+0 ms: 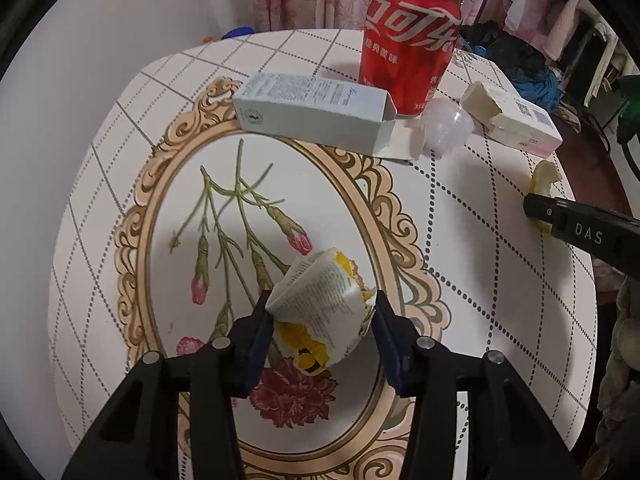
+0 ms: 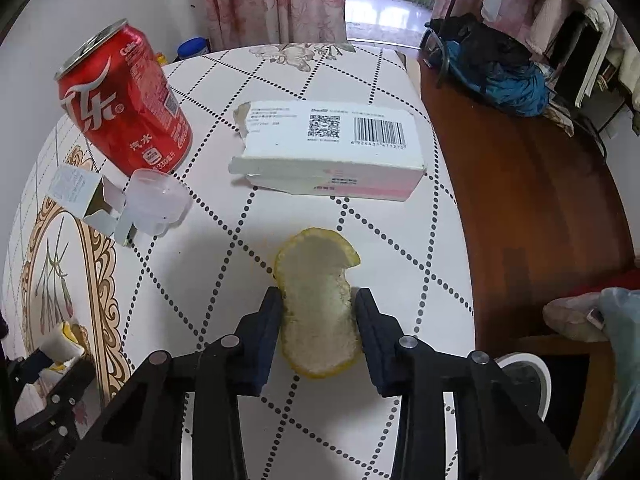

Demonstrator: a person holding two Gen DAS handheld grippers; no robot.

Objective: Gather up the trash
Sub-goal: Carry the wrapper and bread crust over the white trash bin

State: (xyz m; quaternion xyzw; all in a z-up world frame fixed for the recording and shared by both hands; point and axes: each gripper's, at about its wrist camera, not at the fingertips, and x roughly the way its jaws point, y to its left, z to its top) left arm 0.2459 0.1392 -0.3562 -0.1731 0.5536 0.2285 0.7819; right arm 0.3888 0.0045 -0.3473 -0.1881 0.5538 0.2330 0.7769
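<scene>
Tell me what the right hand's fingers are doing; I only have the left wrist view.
Observer: The right gripper is shut on the fruit peel, pith side up, a finger on each side.
Operator: Describe the torn white box from there.
Observer: The white box shows a barcode and a square code on top.
Operator: Report what's past the table edge.
Observer: A brown wooden floor, with something round and white low down beside the right gripper.

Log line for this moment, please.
left gripper: shut on crumpled wrapper | right gripper: shut on peel | can, boxes: on table
</scene>
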